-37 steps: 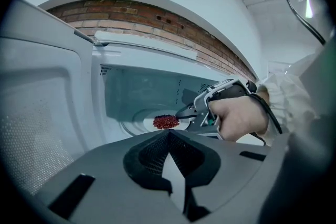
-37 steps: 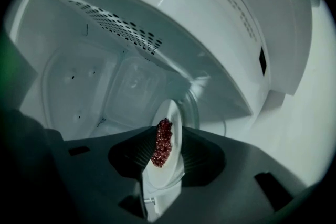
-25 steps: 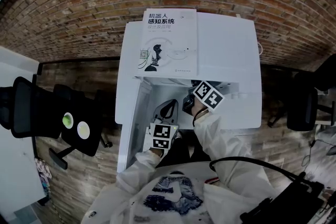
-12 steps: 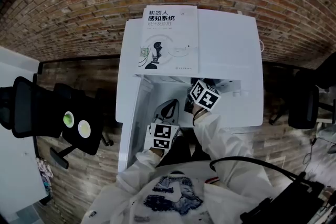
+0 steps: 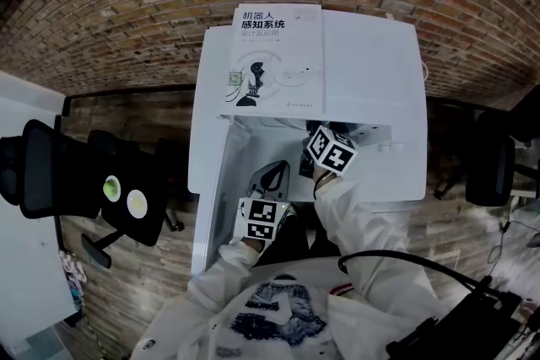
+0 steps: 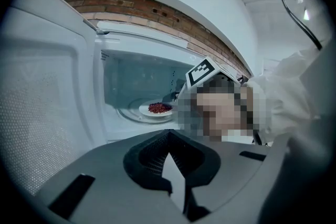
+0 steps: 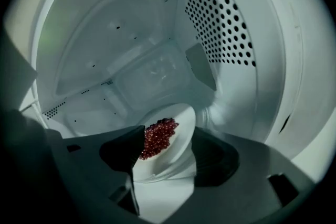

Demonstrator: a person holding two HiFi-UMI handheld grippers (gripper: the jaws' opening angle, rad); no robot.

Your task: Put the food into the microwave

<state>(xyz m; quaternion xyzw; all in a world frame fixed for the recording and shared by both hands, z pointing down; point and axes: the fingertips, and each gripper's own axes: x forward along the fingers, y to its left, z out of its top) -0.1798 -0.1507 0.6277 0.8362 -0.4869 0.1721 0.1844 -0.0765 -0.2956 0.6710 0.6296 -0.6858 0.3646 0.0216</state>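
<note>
Book (image 5: 274,59) cover atop microwave (image 5: 371,97): title "机器人感知系统"

White plate (image 6: 155,111) of red food (image 6: 159,107) inside the open microwave (image 6: 126,75), left gripper (image 6: 169,158) in front, fingers together

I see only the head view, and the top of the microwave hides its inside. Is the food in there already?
Observer: Yes, the plate of red food lies on the turntable inside the microwave.
Operator: Does the right tool hold it?
Observer: No, the right tool has just been opening; the plate sits loose between its jaws.
Operator: And the left tool?
Observer: The left tool is shut and empty, outside the microwave.
</note>
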